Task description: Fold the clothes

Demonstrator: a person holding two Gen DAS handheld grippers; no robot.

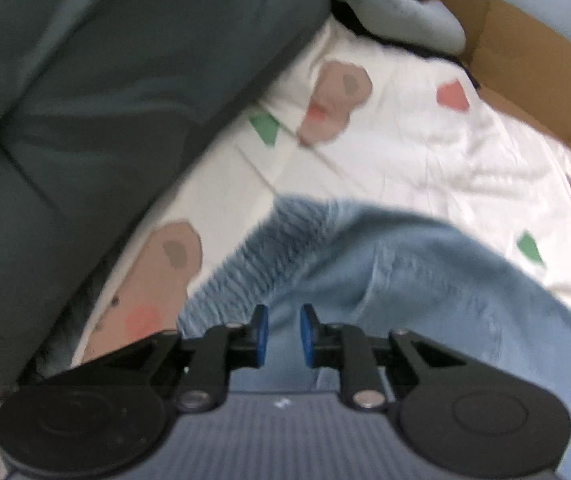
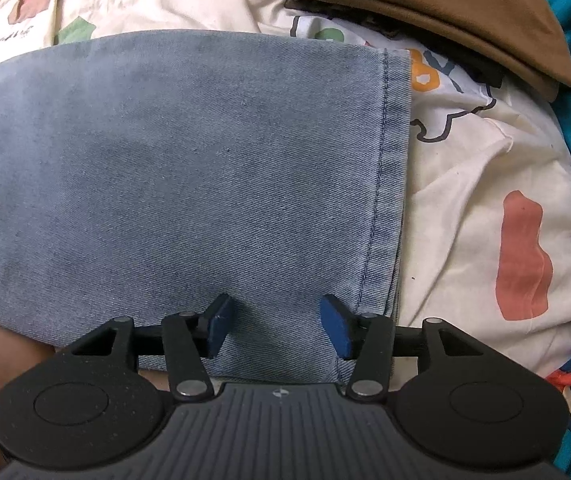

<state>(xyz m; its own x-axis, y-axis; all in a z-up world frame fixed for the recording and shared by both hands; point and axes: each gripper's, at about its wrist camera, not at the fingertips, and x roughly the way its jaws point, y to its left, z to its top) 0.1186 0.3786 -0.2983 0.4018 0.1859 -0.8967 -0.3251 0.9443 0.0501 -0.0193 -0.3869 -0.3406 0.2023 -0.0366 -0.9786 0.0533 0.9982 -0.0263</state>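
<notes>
Printed sheet (image 2: 465, 184) on bed, brown garment (image 2: 425, 12) at far side. Jeans (image 2: 185, 180) flat under both tools. Left gripper (image 1: 284, 334) slightly apart, right gripper (image 2: 277, 330) half open; neither gripping.

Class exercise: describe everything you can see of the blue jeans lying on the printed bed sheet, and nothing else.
The jeans are light, faded blue denim with a visible twill weave. The right wrist view shows one leg end lying flat, its stitched hem running down the right side over the cream printed sheet. The blurred left wrist view shows a bunched, ribbed-looking part raised off the sheet. Both grippers hover over the cloth with jaws apart; no pad visibly pinches it.
</notes>
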